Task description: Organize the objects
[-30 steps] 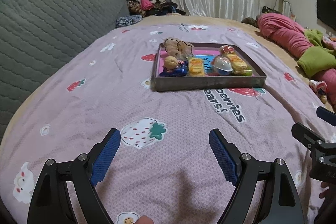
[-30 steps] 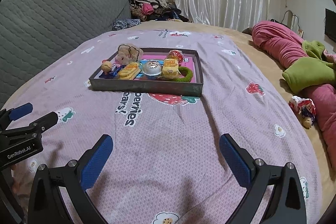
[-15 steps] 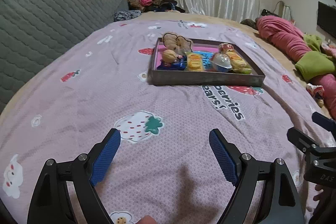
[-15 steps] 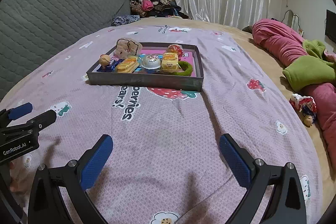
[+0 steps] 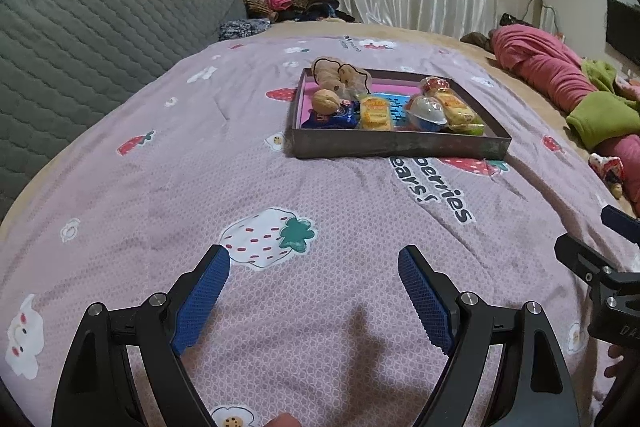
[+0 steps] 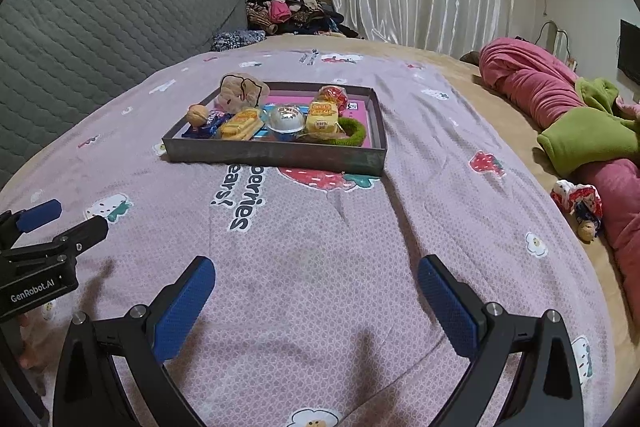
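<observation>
Ahead of the left gripper [image 5: 314, 263], bare pink bedsheet [image 5: 240, 179] is lying flat up to the tray [image 5: 400, 147]; nothing is standing between. The tray's near wall is rising as a low barrier across the approach, with snacks [image 5: 376, 113] crowding the floor behind it. The right gripper [image 6: 316, 273] is facing the same open sheet. To its right, rolled blankets [image 6: 560, 107] and a small doll [image 6: 580, 207] are closing off that flank. To the left gripper's left, a grey quilted headboard [image 5: 100, 35] is walling that side.
</observation>
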Demonstrator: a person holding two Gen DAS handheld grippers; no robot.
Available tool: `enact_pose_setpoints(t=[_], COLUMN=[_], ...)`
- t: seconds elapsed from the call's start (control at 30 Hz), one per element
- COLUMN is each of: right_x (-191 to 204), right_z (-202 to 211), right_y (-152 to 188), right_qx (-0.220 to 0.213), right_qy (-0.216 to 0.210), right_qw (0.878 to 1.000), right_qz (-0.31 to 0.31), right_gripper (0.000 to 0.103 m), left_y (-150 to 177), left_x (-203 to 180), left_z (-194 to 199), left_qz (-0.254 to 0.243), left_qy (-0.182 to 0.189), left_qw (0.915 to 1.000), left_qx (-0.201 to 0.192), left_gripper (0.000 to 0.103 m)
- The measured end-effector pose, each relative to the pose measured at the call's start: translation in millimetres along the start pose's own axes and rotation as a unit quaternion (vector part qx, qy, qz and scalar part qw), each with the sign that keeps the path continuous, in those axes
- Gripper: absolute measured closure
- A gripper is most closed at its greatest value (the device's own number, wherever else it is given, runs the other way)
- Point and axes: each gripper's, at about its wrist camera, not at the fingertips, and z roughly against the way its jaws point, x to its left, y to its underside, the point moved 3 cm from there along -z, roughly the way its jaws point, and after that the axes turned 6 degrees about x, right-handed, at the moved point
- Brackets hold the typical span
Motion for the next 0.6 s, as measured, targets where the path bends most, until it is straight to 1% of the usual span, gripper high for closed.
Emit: enact_pose_setpoints(t=[0.23, 0.37, 0.6], right_x=[-1.8, -0.3, -1.5], right_z=[-3.9, -4.7, -7.2], right_y=[1.8, 2.5, 2.8], right_qx=[0.003, 0.004, 0.005], right_qy=[0.001, 0.005, 0.010], right_qw=[1.000, 1.000, 1.000], right_qz=[-0.001, 0.004, 0.006], right_gripper=[0.001, 0.001, 0.001], left_y=[1.9, 2.6, 1.9], left_x=[0.4, 2.0, 5.5], left_z=[0.0, -2.2, -4.9], left_qz=[-0.001, 0.000, 0.008], left_qy=[0.005, -0.008, -0.012], left_qw=[1.0000, 1.0000, 0.9999], left_qx=[-0.004, -0.004, -0.003], left_gripper=[0.016, 0.016, 0.016])
